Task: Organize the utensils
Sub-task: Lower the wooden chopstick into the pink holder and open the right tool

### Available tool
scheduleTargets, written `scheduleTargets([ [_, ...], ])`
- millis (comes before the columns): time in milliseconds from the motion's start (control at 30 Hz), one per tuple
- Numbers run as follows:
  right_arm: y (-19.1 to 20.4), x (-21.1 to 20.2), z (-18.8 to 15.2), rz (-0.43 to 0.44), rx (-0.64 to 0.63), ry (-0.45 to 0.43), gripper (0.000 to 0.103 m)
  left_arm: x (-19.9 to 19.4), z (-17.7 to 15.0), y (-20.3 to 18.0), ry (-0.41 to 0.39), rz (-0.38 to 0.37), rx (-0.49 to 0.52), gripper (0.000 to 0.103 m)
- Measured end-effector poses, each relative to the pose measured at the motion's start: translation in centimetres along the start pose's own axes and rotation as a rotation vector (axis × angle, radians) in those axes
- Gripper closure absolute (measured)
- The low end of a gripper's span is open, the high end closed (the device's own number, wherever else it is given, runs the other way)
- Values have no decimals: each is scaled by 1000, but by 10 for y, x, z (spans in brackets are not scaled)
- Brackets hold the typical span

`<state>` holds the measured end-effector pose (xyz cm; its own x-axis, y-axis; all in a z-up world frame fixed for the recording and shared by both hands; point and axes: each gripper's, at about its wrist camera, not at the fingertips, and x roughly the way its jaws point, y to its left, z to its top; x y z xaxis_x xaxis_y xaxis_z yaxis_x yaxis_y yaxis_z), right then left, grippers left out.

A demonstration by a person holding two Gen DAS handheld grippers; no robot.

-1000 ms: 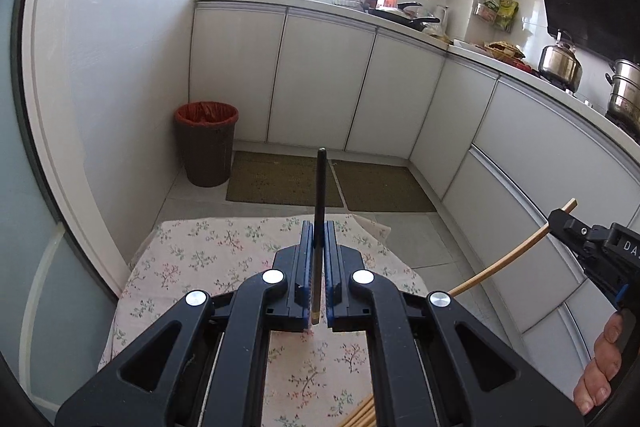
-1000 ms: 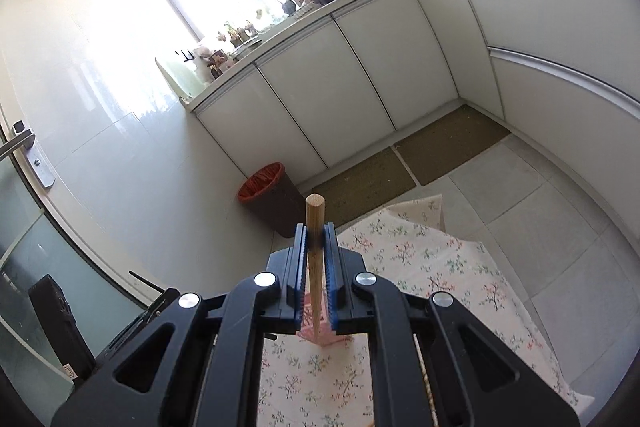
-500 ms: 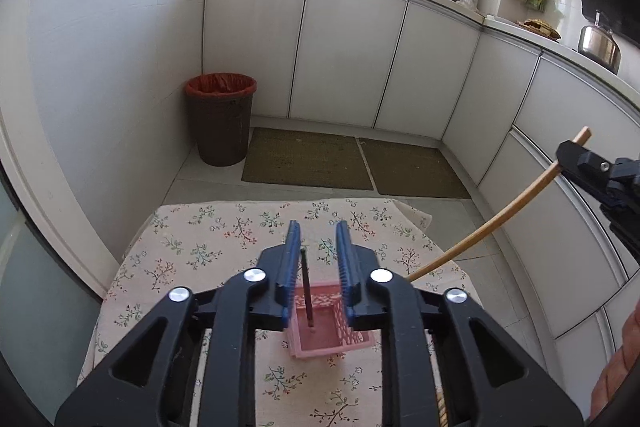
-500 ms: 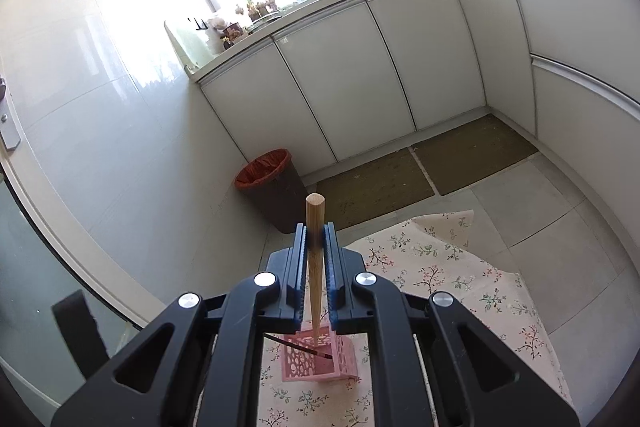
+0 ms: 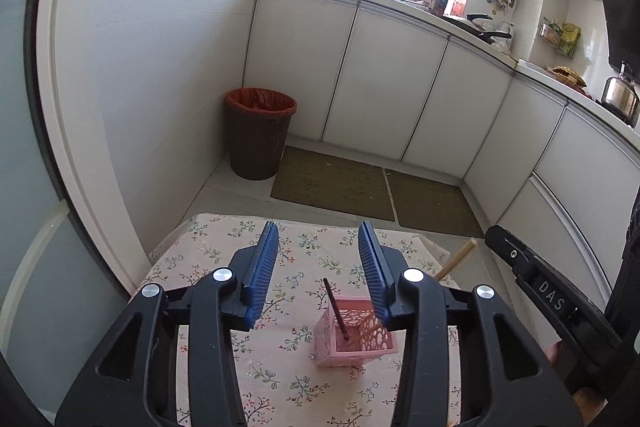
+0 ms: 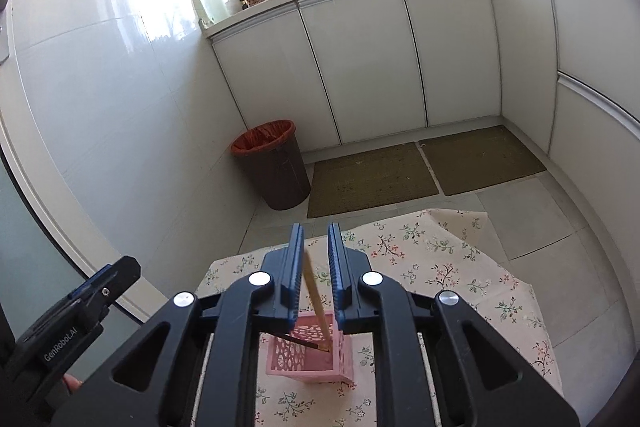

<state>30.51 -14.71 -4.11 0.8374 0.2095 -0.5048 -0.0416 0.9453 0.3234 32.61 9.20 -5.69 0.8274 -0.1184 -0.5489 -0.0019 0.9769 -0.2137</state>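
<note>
Released, both chopsticks now lean in the pink holder [image 5: 354, 337]; left gripper [image 5: 318, 271] gapes wide, right gripper [image 6: 314, 269] parted slightly around the wooden chopstick [image 6: 316, 301], on floral cloth [image 5: 280, 379] at frame bottom, white cabinets [image 5: 380, 83] above.

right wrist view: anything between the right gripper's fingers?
Yes, the light wooden chopstick, leaning loose between the open right gripper's fingers, lower end inside the pink basket.

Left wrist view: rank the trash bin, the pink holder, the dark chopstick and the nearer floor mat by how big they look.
1. Nearer floor mat
2. Trash bin
3. Pink holder, though it sits closer to the camera, so its true size against the bin is unsure
4. Dark chopstick
</note>
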Motion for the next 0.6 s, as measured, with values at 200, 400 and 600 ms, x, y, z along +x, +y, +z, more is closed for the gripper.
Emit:
scheduleTargets([
  [200,1,-26,-2,-61,-15,-57,61,-22,1,-1,-60,49,15,36],
  [400,-3,-61,-9,-165,-10,-122,31,-51,0,-14,-99,82,46,22],
  [600,-9,-94,-20,-278,3,-165,12,-74,-4,-23,-127,101,56,11],
])
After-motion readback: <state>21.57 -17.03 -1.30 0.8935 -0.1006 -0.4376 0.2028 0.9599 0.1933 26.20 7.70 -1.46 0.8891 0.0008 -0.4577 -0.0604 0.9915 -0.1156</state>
